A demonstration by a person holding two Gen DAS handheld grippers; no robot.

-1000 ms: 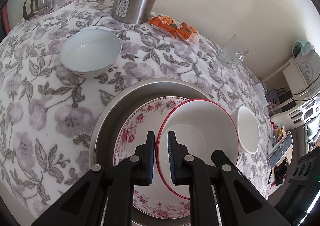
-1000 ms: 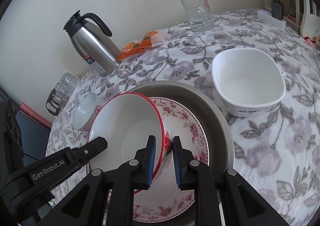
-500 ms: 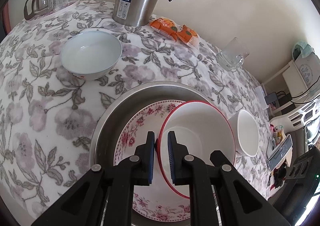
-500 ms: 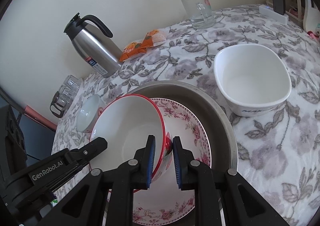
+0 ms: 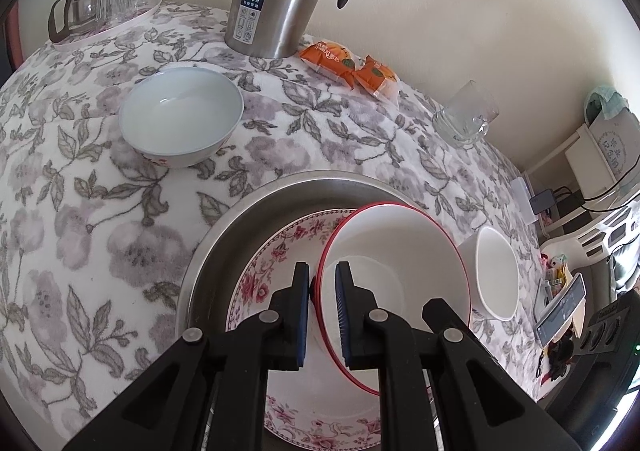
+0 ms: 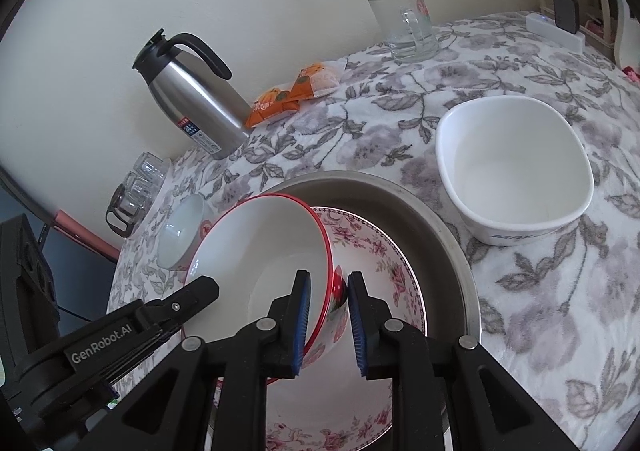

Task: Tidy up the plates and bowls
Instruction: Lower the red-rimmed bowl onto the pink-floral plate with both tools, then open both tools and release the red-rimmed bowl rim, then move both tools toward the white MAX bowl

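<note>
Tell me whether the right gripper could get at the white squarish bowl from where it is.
Probably yes. The white squarish bowl stands alone on the cloth beside the steel basin, nothing on or around it. The right gripper is opening off the red-rimmed bowl, which the left gripper grips.

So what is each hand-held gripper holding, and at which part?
Left hand-held gripper clamps the red-rimmed bowl at its rim. Right hand-held gripper straddles the opposite rim, jaws opening.
</note>
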